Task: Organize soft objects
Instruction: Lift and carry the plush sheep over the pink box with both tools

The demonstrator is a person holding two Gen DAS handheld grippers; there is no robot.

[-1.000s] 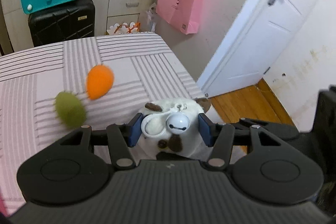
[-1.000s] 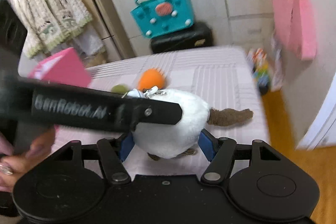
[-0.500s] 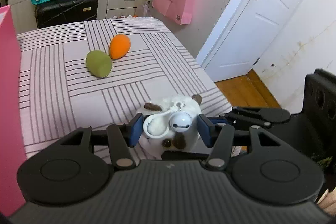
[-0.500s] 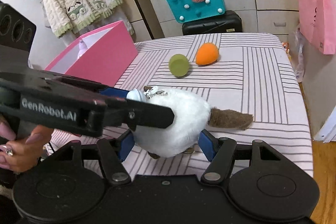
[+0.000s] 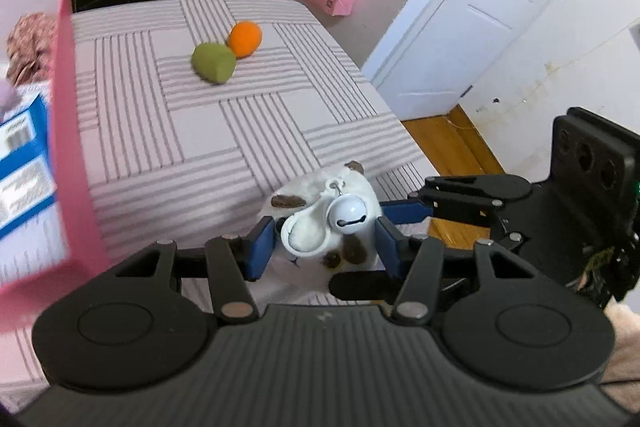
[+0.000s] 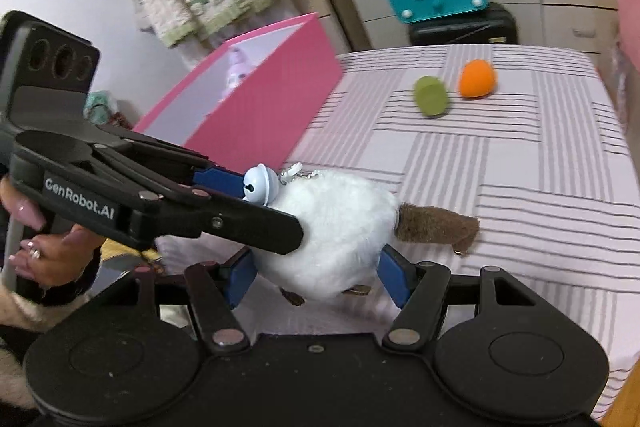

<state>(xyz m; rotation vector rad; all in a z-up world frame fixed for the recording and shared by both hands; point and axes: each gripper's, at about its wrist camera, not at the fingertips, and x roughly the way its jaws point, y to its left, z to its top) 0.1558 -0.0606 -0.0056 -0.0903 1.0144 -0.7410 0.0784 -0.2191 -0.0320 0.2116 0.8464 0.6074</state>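
Both the left gripper [image 5: 324,247] and the right gripper [image 6: 316,277] are clamped on the white plush toy [image 6: 332,235], held above the striped table [image 6: 520,163] beside the pink box [image 6: 260,107]. If one grip loosens, I think the toy could swing on the other and fall outside the box

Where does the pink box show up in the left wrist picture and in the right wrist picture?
Left wrist: the pink box fills the left edge, its near wall blurred, things visible inside.
Right wrist: the same box sits upper left of centre, on the striped bed behind the white plush toy.
Shared landmark: the green sponge beside the orange sponge, lying to the box's right in both.
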